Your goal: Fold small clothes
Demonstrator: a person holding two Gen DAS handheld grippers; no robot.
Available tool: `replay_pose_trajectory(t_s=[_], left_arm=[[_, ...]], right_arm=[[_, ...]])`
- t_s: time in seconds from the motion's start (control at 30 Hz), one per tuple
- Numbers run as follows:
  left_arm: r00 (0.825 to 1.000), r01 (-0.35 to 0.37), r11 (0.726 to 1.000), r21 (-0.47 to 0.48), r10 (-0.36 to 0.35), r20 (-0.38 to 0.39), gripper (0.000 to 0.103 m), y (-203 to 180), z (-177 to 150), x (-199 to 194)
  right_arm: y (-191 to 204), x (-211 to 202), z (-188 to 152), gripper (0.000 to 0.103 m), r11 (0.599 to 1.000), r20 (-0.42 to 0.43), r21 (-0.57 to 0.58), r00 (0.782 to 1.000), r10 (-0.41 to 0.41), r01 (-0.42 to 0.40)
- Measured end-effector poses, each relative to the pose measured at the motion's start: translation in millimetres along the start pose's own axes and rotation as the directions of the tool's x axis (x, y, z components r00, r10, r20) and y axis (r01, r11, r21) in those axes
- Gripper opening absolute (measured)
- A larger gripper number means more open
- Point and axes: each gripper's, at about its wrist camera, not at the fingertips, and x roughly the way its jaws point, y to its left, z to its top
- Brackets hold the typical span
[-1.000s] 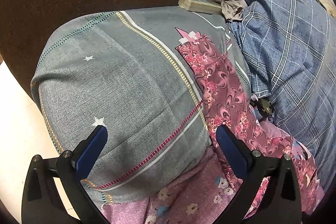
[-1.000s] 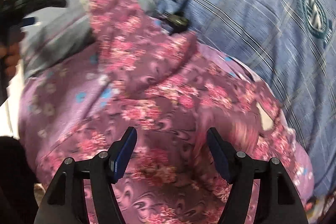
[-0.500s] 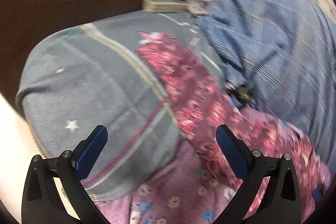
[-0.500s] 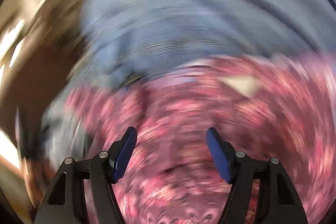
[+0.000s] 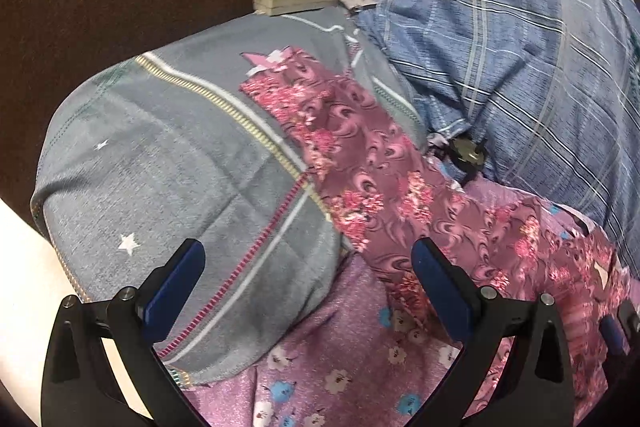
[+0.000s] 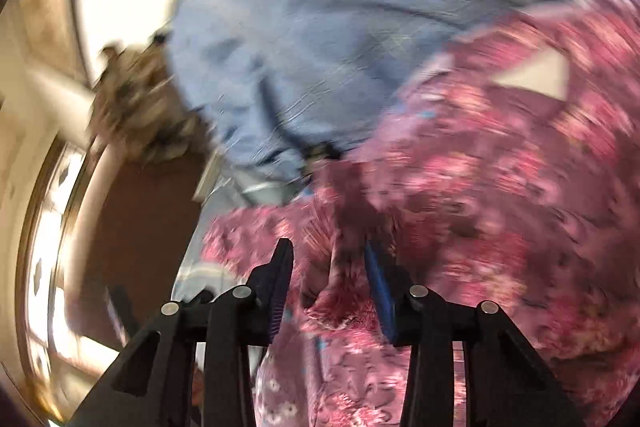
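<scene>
Since a second ago the right gripper (image 6: pixel 328 283) has rolled hard over and swung in on the maroon floral garment (image 5: pixel 372 179); its fingers have just been closing, with a raised fold of that cloth between them. Blur hides whether the pads press yet, so probably not clamped. The left gripper (image 5: pixel 308 287) has shifted a little sideways; its fingers stand wide apart, empty, above the grey pillow (image 5: pixel 192 195).

Garment lies draped from the pillow's right half down onto the pink flowered sheet (image 5: pixel 344 359), just below the blue plaid cloth (image 5: pixel 500 39).

Handling: thin, light, limp; it will sag and slide. Best taken at a hem or corner, both hands.

Hidden: the garment's far right end, behind the left gripper's finger; its overall shape; a small dark round thing (image 5: pixel 466 153) at the pillow's right edge, unidentifiable.
</scene>
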Motion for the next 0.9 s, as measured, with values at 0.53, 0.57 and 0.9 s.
replay_pose_trajectory(t_s=[0.53, 0.57, 0.9], left_arm=[[0.987, -0.151, 0.955, -0.254, 0.160, 0.015, 0.103, 116.5, 19.1, -4.0], [0.986, -0.155, 0.947, -0.282, 0.167, 0.017, 0.103, 126.4, 19.4, -6.3], [0.985, -0.157, 0.888, -0.432, 0.171, -0.007, 0.103, 180.6, 19.8, -12.0]], right_arm=[[76.4, 67.0, -32.2, 0.025, 0.867, -0.070, -0.363, 0.918, -0.391, 0.341], [103.2, 72.6, -35.3, 0.030, 0.835, -0.043, -0.439, 0.921, -0.387, 0.331], [228.2, 200.8, -89.6, 0.076, 0.711, -0.166, -0.697, 0.944, -0.285, 0.092]])
